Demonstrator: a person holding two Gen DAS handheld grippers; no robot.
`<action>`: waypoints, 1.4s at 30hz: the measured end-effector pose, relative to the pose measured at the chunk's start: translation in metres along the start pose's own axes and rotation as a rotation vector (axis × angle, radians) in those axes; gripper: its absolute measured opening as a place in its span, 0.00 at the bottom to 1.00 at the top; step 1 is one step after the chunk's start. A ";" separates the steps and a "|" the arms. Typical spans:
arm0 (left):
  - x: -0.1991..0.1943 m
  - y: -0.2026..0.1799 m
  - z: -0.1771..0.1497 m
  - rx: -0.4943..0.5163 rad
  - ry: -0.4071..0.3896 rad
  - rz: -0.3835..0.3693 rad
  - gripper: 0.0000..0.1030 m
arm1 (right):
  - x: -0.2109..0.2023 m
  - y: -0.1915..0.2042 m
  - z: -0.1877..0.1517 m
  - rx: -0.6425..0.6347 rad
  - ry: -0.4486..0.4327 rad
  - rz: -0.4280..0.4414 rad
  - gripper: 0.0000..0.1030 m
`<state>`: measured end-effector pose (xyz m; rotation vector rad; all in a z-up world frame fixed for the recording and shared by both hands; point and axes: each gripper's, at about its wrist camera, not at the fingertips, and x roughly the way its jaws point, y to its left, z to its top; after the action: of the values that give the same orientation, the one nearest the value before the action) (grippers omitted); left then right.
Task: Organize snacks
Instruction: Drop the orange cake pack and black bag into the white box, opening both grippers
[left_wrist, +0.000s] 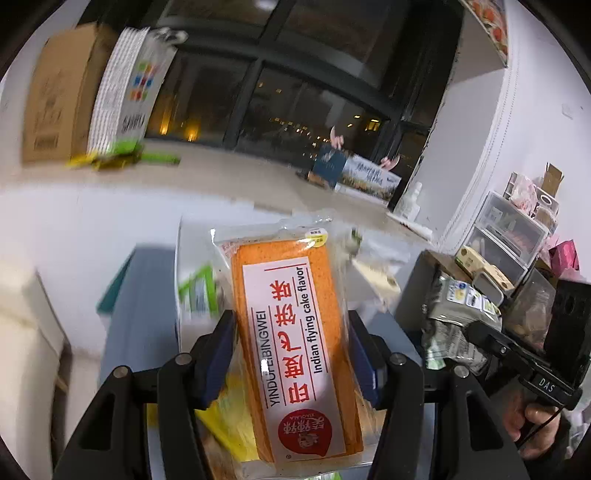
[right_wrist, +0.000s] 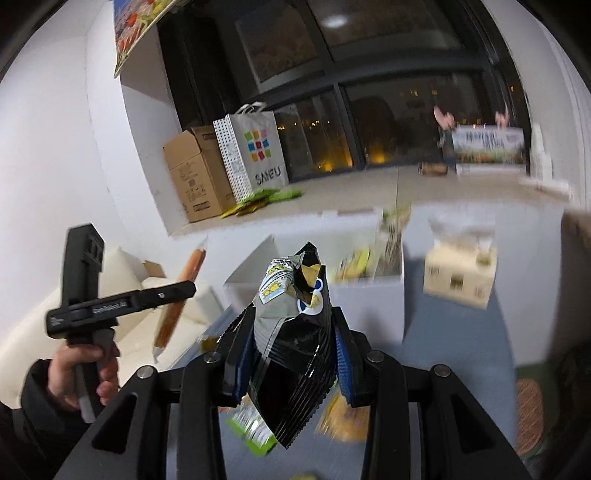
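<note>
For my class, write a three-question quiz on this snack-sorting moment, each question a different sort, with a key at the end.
1. True or false: the left gripper grips an orange cake packet.
2. Multiple choice: what does the right gripper hold? A) a tissue box B) a crumpled black and silver snack bag C) a green sachet
3. Fill in: on the window ledge, the white paper bag with coloured squares stands beside a brown ______ box.

Key: 1 true; 2 B; 3 cardboard
</note>
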<state>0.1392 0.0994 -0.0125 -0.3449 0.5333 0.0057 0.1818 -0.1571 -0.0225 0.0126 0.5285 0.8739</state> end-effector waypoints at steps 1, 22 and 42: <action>0.005 0.000 0.010 0.006 -0.004 0.002 0.61 | 0.005 0.001 0.010 -0.018 -0.005 -0.014 0.39; 0.155 0.075 0.063 -0.005 0.162 0.209 0.99 | 0.199 -0.050 0.075 -0.096 0.289 -0.158 1.00; -0.014 0.013 0.015 0.169 -0.045 0.154 1.00 | 0.089 -0.001 0.060 -0.183 0.110 -0.103 1.00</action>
<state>0.1335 0.1176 0.0027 -0.1376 0.5105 0.1161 0.2560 -0.0804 -0.0097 -0.2284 0.5453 0.8225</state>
